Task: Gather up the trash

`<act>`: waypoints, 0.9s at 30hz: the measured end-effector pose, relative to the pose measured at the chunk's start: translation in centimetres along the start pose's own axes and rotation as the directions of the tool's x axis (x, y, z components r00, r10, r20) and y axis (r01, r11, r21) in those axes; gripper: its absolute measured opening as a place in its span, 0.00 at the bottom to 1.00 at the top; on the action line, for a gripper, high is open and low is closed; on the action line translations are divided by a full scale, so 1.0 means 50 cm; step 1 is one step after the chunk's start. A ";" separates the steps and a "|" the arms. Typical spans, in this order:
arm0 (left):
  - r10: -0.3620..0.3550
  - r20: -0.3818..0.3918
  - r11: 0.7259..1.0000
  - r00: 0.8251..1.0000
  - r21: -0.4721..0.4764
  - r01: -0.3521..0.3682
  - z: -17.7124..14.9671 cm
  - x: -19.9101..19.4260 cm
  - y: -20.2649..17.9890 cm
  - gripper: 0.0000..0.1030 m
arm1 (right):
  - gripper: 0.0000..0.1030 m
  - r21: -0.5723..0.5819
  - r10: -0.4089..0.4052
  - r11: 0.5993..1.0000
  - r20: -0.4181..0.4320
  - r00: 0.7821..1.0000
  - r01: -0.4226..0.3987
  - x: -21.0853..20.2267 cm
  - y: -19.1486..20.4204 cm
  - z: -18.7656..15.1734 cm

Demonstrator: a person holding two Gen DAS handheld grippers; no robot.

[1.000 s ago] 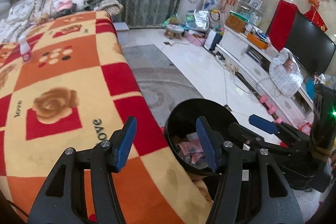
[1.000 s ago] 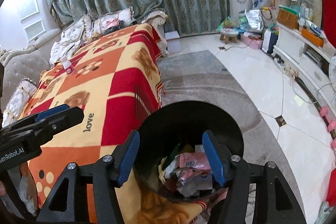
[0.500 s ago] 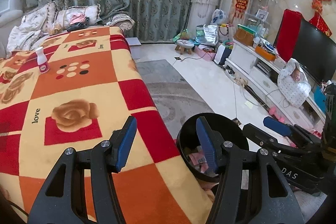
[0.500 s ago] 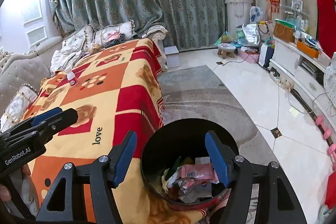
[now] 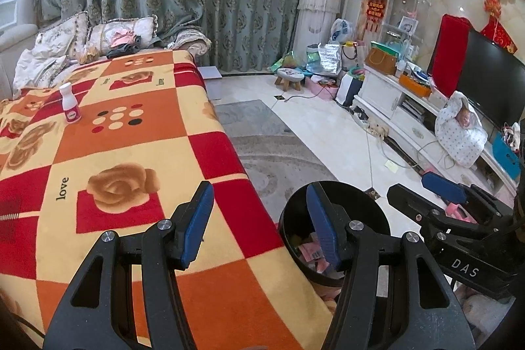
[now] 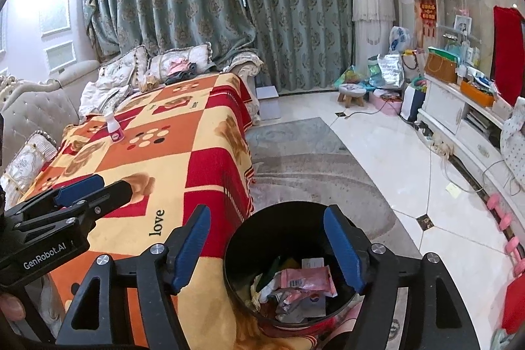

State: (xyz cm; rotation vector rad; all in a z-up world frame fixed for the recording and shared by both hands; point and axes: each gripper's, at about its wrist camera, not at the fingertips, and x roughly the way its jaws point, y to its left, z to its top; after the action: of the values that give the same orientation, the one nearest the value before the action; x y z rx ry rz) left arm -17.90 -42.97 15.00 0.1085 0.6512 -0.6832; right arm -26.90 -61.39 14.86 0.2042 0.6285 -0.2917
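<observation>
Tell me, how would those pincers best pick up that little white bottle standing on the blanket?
Grip the small white bottle across its wider pink-labelled lower body, coming in level from this near side. It stands upright and alone on the patterned blanket, and its neck narrows, so the jaws would likely hold the body better.

Fleecy cloth blanket (image 5: 108,153); glossy black plastic bin (image 6: 249,248).

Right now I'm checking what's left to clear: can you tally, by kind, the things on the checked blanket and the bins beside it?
Small white bottle with pink label on the blanket: 1
Round black trash bin, wrappers inside: 1
Total: 2
</observation>
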 end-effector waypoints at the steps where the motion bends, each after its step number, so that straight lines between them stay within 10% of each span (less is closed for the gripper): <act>1: 0.002 0.003 1.000 1.000 0.003 -0.002 0.001 -0.001 -0.001 0.56 | 0.67 -0.002 -0.001 1.000 0.002 1.000 0.001 -0.002 0.000 0.000; 27: -0.001 0.003 1.000 1.000 0.009 0.001 0.002 -0.002 -0.002 0.56 | 0.70 -0.015 -0.005 1.000 0.007 1.000 0.005 -0.009 0.006 0.001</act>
State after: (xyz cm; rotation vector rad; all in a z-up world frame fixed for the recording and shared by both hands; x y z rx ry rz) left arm -17.97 -43.04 15.15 0.1151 0.6457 -0.6875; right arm -27.13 -61.02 15.21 0.1875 0.6239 -0.2927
